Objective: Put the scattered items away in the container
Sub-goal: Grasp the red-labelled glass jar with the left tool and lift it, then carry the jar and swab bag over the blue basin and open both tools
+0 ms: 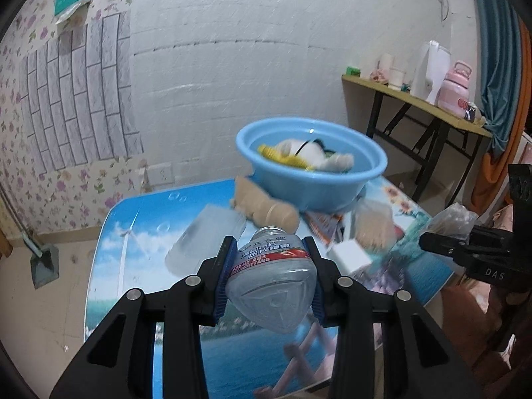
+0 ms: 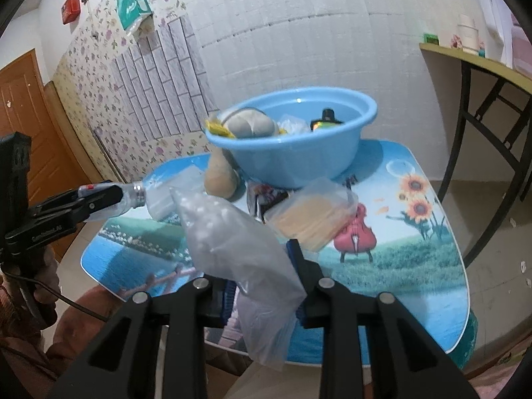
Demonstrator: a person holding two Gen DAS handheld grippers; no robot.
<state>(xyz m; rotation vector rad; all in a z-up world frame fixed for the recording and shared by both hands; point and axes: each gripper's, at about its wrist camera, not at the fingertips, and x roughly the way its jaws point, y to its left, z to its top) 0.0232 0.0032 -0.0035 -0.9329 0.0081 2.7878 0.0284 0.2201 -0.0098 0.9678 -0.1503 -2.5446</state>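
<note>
My left gripper [image 1: 269,249] is shut on a clear plastic bottle [image 1: 272,279] with a red label, held above the table in front of the blue basin [image 1: 312,179]. It also shows in the right wrist view [image 2: 99,199] at the left. My right gripper [image 2: 262,262] is shut on a clear plastic bag [image 2: 232,242], raised above the near table edge. The blue basin [image 2: 299,156] at the table's far side holds a plush toy [image 2: 249,124], a yellow item and a dark bottle [image 2: 326,119].
On the picture-printed table [image 2: 415,266] lie a tan plush piece [image 2: 219,176], a clear box [image 1: 206,236], a bag of tan sticks [image 2: 312,216], a printed packet [image 2: 262,196] and a white item [image 1: 352,252]. A folding side table [image 1: 432,106] stands at the right.
</note>
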